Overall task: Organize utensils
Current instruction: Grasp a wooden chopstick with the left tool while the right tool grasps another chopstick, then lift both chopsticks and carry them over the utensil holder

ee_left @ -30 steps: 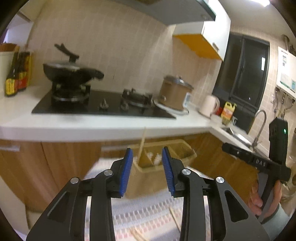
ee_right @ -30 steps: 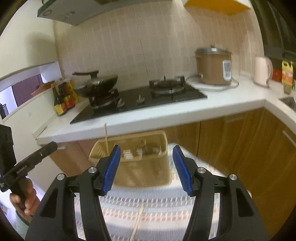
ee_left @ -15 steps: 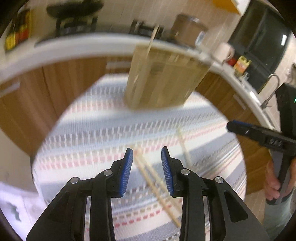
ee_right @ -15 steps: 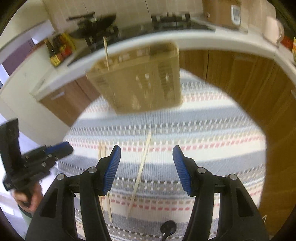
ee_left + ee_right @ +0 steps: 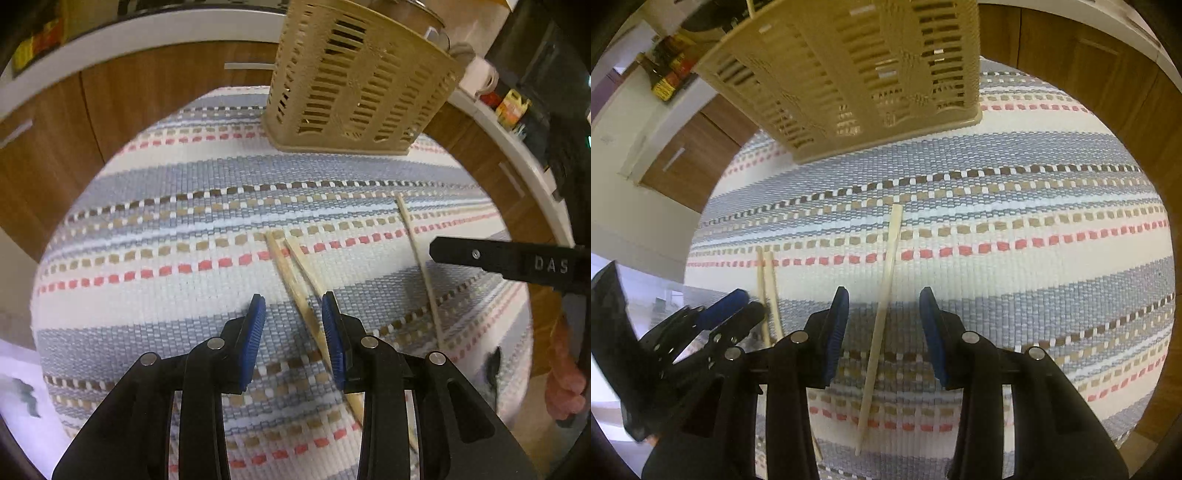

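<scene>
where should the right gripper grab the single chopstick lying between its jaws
Grip the single chopstick mid-shaft, coming straight down with the right gripper, pads on its long sides. It lies flat and alone on the striped mat, running between the open jaws, which have just been closing.

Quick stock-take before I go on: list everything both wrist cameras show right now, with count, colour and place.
chopsticks: three, pale wood, flat on the cloth; two lie together, one apart
utensil basket: one, beige, slotted, far side of cloth
striped cloth: one, blue, white, red and brown
cabinets: brown wood, behind
sauce bottles: dark, on white counter
left gripper: black, blue pads, astride the pair
right gripper: same colours, jaws just closing, astride the single chopstick
</scene>
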{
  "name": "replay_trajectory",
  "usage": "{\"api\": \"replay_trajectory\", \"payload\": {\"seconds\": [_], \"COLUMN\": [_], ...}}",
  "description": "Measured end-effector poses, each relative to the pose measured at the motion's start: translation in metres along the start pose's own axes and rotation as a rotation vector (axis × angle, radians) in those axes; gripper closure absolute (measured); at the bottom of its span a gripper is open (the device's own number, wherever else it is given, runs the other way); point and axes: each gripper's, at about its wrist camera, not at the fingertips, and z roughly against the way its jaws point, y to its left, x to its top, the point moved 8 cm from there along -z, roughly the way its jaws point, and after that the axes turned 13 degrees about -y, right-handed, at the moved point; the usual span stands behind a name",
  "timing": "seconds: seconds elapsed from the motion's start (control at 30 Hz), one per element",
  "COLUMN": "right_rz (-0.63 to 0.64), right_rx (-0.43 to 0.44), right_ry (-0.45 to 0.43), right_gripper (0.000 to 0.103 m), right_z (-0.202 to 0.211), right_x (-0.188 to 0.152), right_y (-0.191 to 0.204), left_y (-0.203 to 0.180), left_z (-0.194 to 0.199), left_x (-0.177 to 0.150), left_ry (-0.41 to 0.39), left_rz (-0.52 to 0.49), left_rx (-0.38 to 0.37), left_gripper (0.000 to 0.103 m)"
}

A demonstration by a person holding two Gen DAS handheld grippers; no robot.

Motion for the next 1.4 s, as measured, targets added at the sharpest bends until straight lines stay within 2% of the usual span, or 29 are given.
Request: {"api": "replay_trajectory", "payload": {"seconds": [0.23,0.3,0.43,0.6,0.67,0.8,0.97,1.17,1.3,1.4], "right_rz": [0.061,0.086,0.145,0.233,0.258,0.283,0.267,0.235,0.222,0.197], "right_rx": [-0.07,-0.084,-0.11,-0.149,-0.156,-0.152,-0.169,-0.175,-0.161,-0.127], "right_ry": [0.062,0.072,0.077,0.071,0.068,0.069,0.065,0.076,0.108,0.145], "right_gripper": [0.069,0.07,0.08,0.094,0.098,0.098,0.098,0.098,0.097,0.092], "right_z": [-0.02,-0.024,-0.03,-0.038,-0.037,-0.038,-0.029,-0.022,-0.019,-0.02], "right_x": [0.006,0.005,0.003,-0.004,-0.009,-0.014,-0.015,-0.009,-0.009,-0.002], "right_y": [0.001,0.006,0.016,0.036,0.042,0.047,0.029,0.004,-0.002,-0.004], "left_y": [-0.012,-0.013,-0.013,-0.009,-0.007,0.002,0.018,0.035,0.04,0.042], "left_z": [-0.006,-0.007,-0.007,-0.004,-0.003,-0.001,0.004,0.007,0.004,0.003], "left_x": [-0.001,0.0,0.0,0.001,0.001,0.0,0.001,0.002,0.006,0.008], "left_ry": [0.026,0.033,0.038,0.038,0.045,0.063,0.1,0.129,0.144,0.173], "left_rz": [-0.146,-0.173,-0.215,-0.219,-0.211,-0.173,-0.063,0.002,0.0,0.003], "left_rx": [0.093,0.11,0.137,0.134,0.116,0.062,-0.016,-0.051,-0.038,-0.051], "left_gripper": [0.074,0.078,0.089,0.095,0.096,0.099,0.099,0.099,0.098,0.096]}}
